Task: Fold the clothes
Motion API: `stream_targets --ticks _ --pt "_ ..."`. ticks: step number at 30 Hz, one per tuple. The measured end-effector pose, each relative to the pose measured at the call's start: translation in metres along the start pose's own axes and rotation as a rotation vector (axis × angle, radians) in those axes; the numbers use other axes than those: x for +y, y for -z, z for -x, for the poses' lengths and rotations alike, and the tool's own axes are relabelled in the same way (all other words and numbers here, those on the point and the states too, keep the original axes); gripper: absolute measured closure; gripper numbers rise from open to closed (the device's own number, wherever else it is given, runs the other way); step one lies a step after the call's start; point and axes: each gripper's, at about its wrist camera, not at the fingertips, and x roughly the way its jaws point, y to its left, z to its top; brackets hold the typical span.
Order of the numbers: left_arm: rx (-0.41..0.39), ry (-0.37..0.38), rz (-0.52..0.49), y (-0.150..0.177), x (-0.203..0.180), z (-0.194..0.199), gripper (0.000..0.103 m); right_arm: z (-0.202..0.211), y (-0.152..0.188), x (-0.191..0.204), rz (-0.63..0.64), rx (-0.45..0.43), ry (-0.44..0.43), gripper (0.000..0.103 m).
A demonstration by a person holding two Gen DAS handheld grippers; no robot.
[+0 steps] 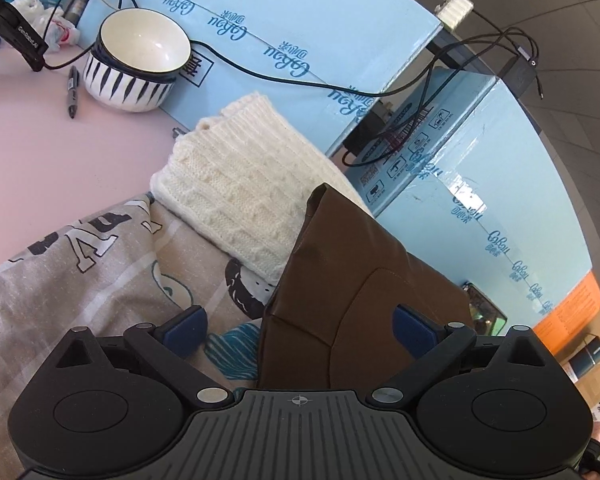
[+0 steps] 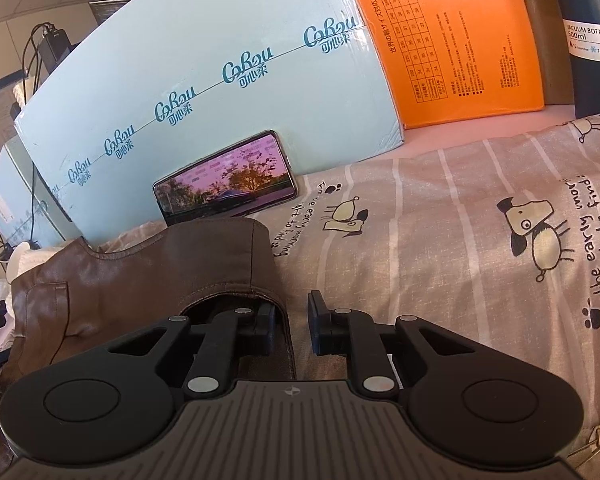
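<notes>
A brown leather-like garment (image 1: 340, 280) lies on a dog-print sheet (image 2: 440, 240). In the left wrist view it rises to a peak between the wide-apart fingers of my left gripper (image 1: 299, 330), which is open and not clamping it. In the right wrist view the same garment (image 2: 160, 272) lies flat-ish at the left. My right gripper (image 2: 293, 328) straddles its stitched edge with one finger inside the garment's opening and one outside. The fingers stand narrowly apart, and a sliver of sheet shows beside the edge. A folded white knit sweater (image 1: 236, 188) rests just beyond the brown garment.
Light blue cartons (image 1: 300, 20) wall off the back, with a phone (image 2: 226, 178) leaning on one. An orange box (image 2: 452, 40) and a dark vacuum bottle (image 2: 588, 40) stand at the right. A striped bowl (image 1: 140, 56), a pen (image 1: 73, 92) and cables (image 1: 284, 80) are at the left.
</notes>
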Motion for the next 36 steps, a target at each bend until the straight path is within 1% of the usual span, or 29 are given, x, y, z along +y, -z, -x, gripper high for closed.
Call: stream_targets --ticks 3,5,6,7,12,14,15,16,17,19,21,24,30,34,36 --pt "0.017 0.03 -0.014 0.002 -0.003 -0.003 0.003 -0.002 -0.001 0.002 0.011 0.004 0.006 0.088" --pt "0.014 0.025 -0.03 0.003 -0.006 -0.004 0.003 -0.006 -0.001 0.004 0.021 0.024 0.014 0.088" --pt "0.011 0.022 -0.035 0.003 -0.007 -0.004 0.003 -0.008 -0.001 0.005 0.026 0.038 0.019 0.085" --pt "0.005 0.017 -0.034 0.003 -0.007 -0.004 0.003 -0.011 -0.001 0.006 0.031 0.044 0.022 0.084" --pt "0.004 0.01 -0.044 0.004 -0.007 -0.004 0.004 -0.018 -0.005 0.013 0.08 0.047 0.008 0.084" --pt "0.01 0.016 -0.064 0.005 -0.009 -0.005 0.006 -0.02 -0.004 0.013 0.086 0.051 0.005 0.091" --pt "0.017 0.02 -0.077 0.006 -0.011 -0.006 0.015 -0.019 -0.004 0.012 0.089 0.049 0.005 0.095" --pt "0.026 0.026 -0.097 0.007 -0.013 -0.007 0.028 -0.017 -0.004 0.011 0.095 0.044 0.007 0.097" --pt "0.033 0.03 -0.12 0.009 -0.015 -0.007 0.034 -0.014 -0.004 0.011 0.105 0.036 0.011 0.097" --pt "0.047 0.039 -0.165 0.012 -0.019 -0.008 0.057 -0.009 -0.003 0.014 0.135 0.019 0.023 0.099" --pt "0.052 0.056 -0.2 0.014 -0.023 -0.007 0.069 -0.005 -0.002 0.014 0.151 0.016 0.037 0.099" --pt "0.058 0.091 -0.236 0.018 -0.029 -0.006 0.072 0.001 -0.001 0.012 0.158 0.017 0.052 0.1" --pt "0.092 0.173 -0.284 0.028 -0.044 -0.008 0.072 0.026 0.003 0.009 0.215 -0.004 0.088 0.1" --pt "0.117 0.223 -0.3 0.032 -0.053 -0.01 0.072 0.043 0.007 -0.003 0.185 -0.016 0.113 0.1" --pt "0.128 0.236 -0.317 0.035 -0.063 -0.013 0.072 0.051 0.011 -0.008 0.175 -0.023 0.13 0.1"
